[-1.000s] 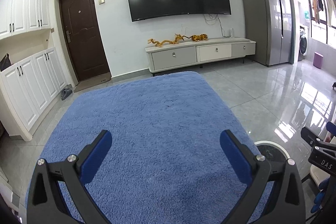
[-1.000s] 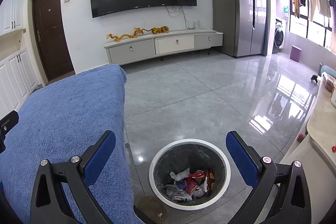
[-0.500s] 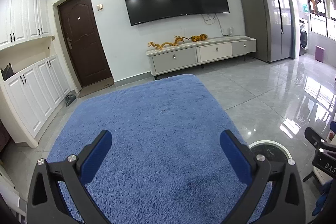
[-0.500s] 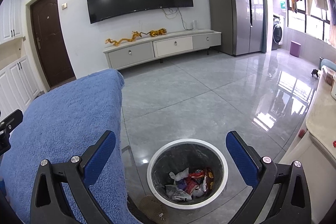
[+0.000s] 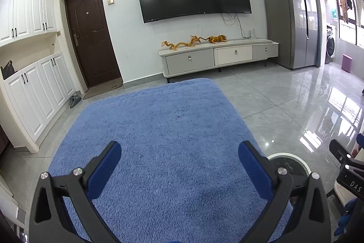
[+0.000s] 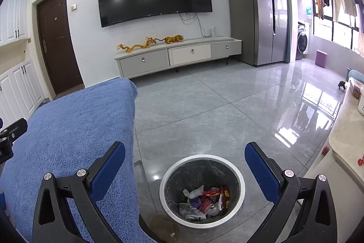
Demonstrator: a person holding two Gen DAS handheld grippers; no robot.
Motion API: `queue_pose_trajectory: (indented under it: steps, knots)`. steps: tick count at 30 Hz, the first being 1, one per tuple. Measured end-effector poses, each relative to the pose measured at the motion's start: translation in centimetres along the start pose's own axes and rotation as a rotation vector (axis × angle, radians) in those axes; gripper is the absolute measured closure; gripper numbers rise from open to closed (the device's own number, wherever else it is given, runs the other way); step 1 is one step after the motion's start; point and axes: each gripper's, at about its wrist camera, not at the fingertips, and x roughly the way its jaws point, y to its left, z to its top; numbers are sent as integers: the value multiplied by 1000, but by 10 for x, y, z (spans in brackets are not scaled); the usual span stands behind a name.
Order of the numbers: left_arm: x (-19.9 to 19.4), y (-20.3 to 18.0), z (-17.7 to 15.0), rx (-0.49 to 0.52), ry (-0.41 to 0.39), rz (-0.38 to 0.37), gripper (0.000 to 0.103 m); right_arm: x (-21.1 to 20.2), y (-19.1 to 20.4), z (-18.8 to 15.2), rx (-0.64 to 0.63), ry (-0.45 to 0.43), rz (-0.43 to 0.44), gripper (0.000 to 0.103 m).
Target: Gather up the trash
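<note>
A round bin (image 6: pixel 241 181) with a white rim and dark liner stands on the floor, holding crumpled paper and red snack wrappers (image 6: pixel 204 199). My right gripper (image 6: pixel 184 163) hangs open above it, nothing between its blue pads. My left gripper (image 5: pixel 179 165) is open too, held over a blue towel-covered surface (image 5: pixel 159 129) with nothing on the part I see. The bin's rim (image 5: pixel 293 156) peeks out past the right finger in the left wrist view, where part of the right gripper's body (image 5: pixel 348 170) shows at the right edge.
The blue towel (image 6: pixel 75 129) drapes over the surface's edge just left of the bin. A brown crumbly patch (image 6: pixel 163 227) lies at the near edge beside the bin. Glossy grey tile floor (image 6: pixel 216 106) stretches to a TV cabinet (image 6: pixel 179 56); a pale countertop (image 6: pixel 345 140) is at right.
Both views have tilted up a little, showing more wall and ceiling. Both grippers stay open and empty; the bin's contents are unchanged.
</note>
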Motion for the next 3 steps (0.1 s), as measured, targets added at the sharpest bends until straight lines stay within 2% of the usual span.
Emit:
queue_pose_trajectory:
  steps: [3]
  knots:
    - [-1, 1, 2, 0, -3, -11, 0, 1, 1, 0, 0, 3, -4, 0]
